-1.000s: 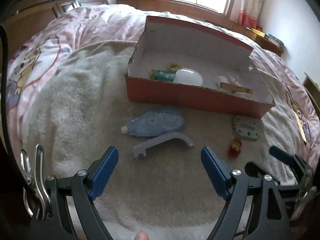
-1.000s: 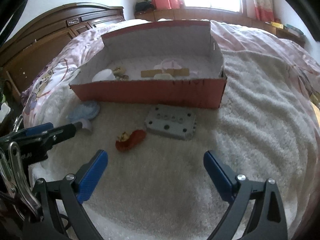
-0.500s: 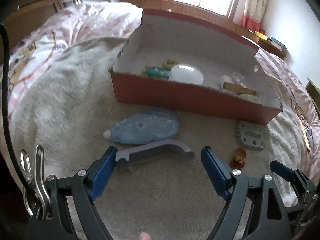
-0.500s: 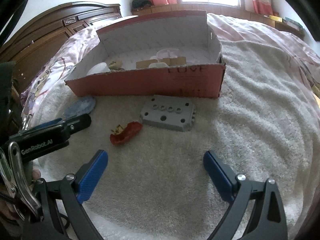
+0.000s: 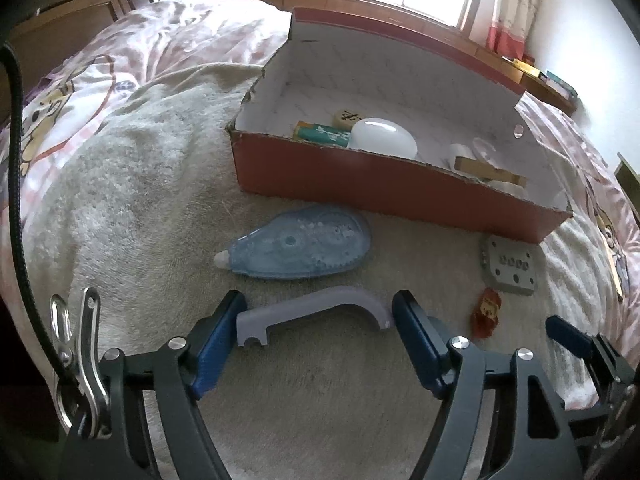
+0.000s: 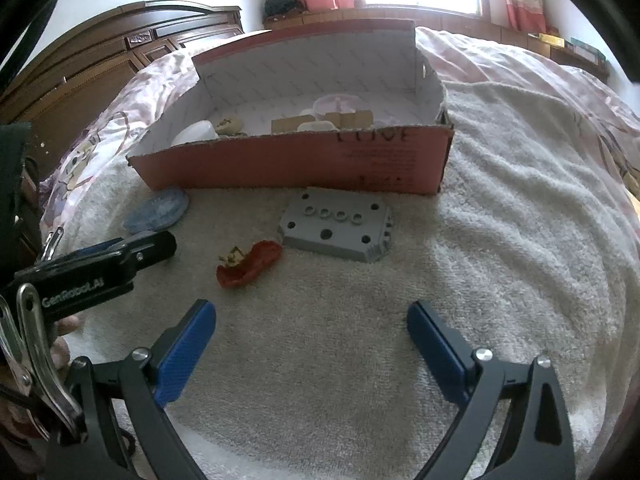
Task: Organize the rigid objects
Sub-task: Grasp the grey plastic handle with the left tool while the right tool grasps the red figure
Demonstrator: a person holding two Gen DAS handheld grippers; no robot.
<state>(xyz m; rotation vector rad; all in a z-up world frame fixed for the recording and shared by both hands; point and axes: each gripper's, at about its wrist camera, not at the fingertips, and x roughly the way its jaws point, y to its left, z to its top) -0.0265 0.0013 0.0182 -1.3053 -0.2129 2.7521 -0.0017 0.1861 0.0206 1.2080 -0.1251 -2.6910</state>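
Note:
A grey curved plastic handle (image 5: 316, 308) lies on the towel between the tips of my open left gripper (image 5: 318, 320), its ends close to both pads. A blue correction-tape dispenser (image 5: 298, 249) lies just beyond it, also in the right wrist view (image 6: 158, 210). A grey perforated block (image 6: 338, 228) and a small red figurine (image 6: 248, 264) lie ahead of my open, empty right gripper (image 6: 310, 334); both also show in the left wrist view, block (image 5: 509, 266) and figurine (image 5: 486, 314). The red cardboard box (image 5: 384, 186) behind holds several small items.
Everything sits on a white towel (image 6: 500, 248) over a pink bedspread (image 5: 132, 52). A dark wooden headboard (image 6: 112, 60) stands at the left, a window sill with books (image 5: 536, 72) at the back. The left gripper's body (image 6: 92, 272) shows at the right view's left.
My left gripper has moved forward and down until its open fingers flank the grey handle. My right gripper has moved closer to the grey block and red figurine.

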